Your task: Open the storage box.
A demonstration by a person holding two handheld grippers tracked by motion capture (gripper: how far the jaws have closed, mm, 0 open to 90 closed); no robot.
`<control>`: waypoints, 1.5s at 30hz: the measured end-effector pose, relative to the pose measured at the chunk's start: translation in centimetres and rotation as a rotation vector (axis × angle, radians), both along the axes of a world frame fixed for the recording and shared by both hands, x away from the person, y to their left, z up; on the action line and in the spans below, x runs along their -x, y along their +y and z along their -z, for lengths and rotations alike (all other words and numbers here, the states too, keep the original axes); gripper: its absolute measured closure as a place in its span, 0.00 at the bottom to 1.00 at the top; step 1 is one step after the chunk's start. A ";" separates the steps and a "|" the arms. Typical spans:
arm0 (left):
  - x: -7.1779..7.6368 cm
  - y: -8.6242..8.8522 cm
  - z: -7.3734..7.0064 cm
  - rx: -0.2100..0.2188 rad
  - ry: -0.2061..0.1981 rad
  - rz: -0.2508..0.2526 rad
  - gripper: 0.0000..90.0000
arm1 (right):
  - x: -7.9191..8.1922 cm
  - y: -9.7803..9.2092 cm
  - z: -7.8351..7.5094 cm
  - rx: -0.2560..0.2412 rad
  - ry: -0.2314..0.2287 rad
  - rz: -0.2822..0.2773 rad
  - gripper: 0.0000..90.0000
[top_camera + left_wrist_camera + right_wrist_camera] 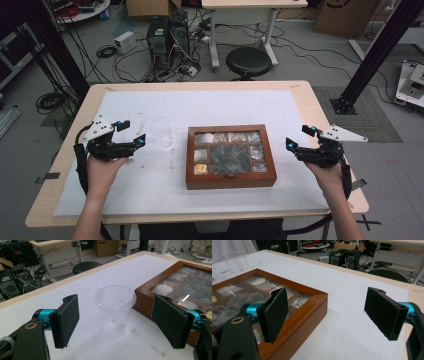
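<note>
**Cup sits dead ahead of the left tool, box between the two hands**

Since the clear plastic cup (115, 310) stands upright on the white sheet directly in the line of the left tool (120, 322), that is the relation the next move seems to hang on. From the left gripper view it sits squarely in the gap between the two black pads, a little beyond their tips, mouth up and apparently empty. Its right side is just beside the near corner of the wooden box (180, 287), and I cannot tell whether the two touch. From the high view the cup (162, 131) is faint, between the left tool (131, 134) and the box's left wall (189, 157).

The left tool is spread wide, pinching nothing, wide enough by my reckoning to pass either side of the cup. A straight push forward would likely bring the pads around it; the risk I see is the right-hand pad catching the box edge.

The right tool (296, 137) is likewise spread and holding nothing, off the box's right side, well apart from the cup. In the right gripper view its left pad (273, 315) overlaps the box (307, 312) corner, the other over bare sheet. The glass-lidded box lies shut mid-bench (310, 95), long axis running left to right, so the left hand is plainly the nearer one.
</note>
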State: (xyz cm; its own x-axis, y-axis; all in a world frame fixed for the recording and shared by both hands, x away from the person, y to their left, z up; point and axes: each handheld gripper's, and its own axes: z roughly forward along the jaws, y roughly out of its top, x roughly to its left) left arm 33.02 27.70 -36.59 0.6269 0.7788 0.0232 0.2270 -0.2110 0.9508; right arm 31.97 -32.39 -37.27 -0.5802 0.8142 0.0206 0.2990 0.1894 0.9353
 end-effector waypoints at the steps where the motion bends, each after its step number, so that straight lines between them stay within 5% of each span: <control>1: 0.0 0.1 0.0 0.007 0.004 -0.003 0.25 | 0.0 -0.1 0.1 0.002 -0.006 0.008 0.22; 24: 0.1 1.0 -0.1 0.051 0.038 -0.039 0.25 | 1.0 -1.2 0.4 -0.052 -0.022 0.042 0.22; 45: 0.8 1.9 0.0 0.088 0.033 -0.062 0.25 | 3.7 1.1 2.2 -0.002 0.037 -0.083 0.22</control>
